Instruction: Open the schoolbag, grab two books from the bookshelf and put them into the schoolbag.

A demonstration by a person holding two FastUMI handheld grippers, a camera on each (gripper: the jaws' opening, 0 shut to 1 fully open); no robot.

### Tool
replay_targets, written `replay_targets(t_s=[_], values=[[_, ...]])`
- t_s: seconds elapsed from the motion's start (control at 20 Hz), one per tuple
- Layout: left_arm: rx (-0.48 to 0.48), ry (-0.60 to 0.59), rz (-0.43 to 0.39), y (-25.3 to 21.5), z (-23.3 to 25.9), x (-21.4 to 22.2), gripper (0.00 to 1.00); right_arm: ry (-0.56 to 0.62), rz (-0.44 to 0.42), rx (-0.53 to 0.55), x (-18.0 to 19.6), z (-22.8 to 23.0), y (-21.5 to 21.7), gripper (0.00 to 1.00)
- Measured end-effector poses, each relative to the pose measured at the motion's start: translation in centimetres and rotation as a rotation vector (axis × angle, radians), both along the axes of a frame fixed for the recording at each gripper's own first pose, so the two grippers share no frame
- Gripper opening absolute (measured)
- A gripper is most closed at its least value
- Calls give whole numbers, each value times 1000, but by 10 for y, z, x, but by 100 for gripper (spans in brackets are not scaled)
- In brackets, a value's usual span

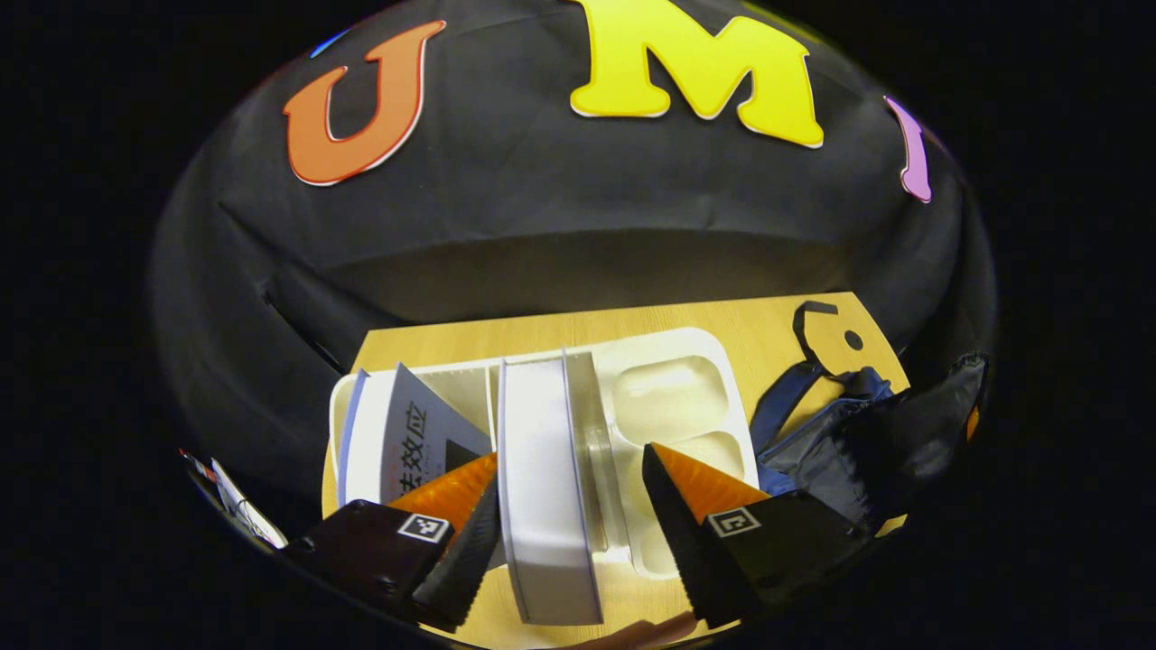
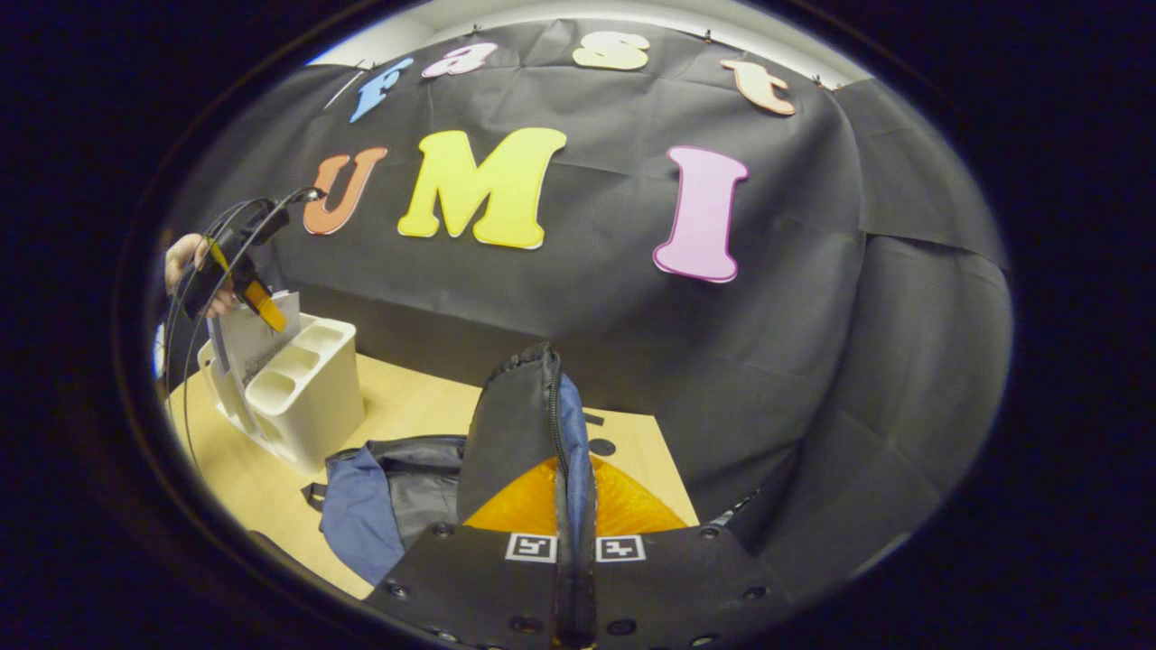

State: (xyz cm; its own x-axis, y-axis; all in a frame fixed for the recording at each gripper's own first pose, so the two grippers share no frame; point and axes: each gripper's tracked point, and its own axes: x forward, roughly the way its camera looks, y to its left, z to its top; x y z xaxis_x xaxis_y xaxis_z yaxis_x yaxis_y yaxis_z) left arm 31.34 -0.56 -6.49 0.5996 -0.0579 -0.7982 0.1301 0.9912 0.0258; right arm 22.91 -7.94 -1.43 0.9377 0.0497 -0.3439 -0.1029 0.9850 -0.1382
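At lower centre of the left gripper view, the left gripper (image 1: 569,533) gapes wide around a white book (image 1: 546,487) upright in the shelf (image 1: 713,357), a glossy moulded plastic rack; one finger touches, the other stands clear, so a late squeeze could tip it. The right gripper (image 2: 573,533) pinches the bag (image 2: 519,424) flap, limp fabric that may slip.

Lit evenly from overhead in both views; moderate brightness, no harsh glare. Soft shadow band along the cloth wall (image 1: 578,262) above the counter (image 1: 632,325). Strong fisheye bending at the rims, straight edges curved. Centre sharp; nearest parts at the bottom edge slightly soft. White bookshelf (image 2: 302,388) bright yet not blown out, dark schoolbag (image 2: 515,424) low in detail
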Motion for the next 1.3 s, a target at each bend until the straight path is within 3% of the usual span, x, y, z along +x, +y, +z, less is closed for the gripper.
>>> replay_targets(t_s=[0.1,0.35,0.65,0.85,1.05,1.3], values=[[1,38,10,0,-6,2,70,-11,11,1,-2,1,1,1],[41,116,1,4,-15,-3,51,-3,15,12,-5,-2,1,1],[24,157,3,9,-14,-23,47,-1,15,42,-8,-7,0,1],[0,131,47,18,-5,-47,46,-5,18,38,-8,-12,1,1],[-56,157,96,13,-3,-88,46,-9,29,42,-10,-16,5,1],[-26,97,132,28,11,-136,46,-5,26,48,-8,-21,8,1]])
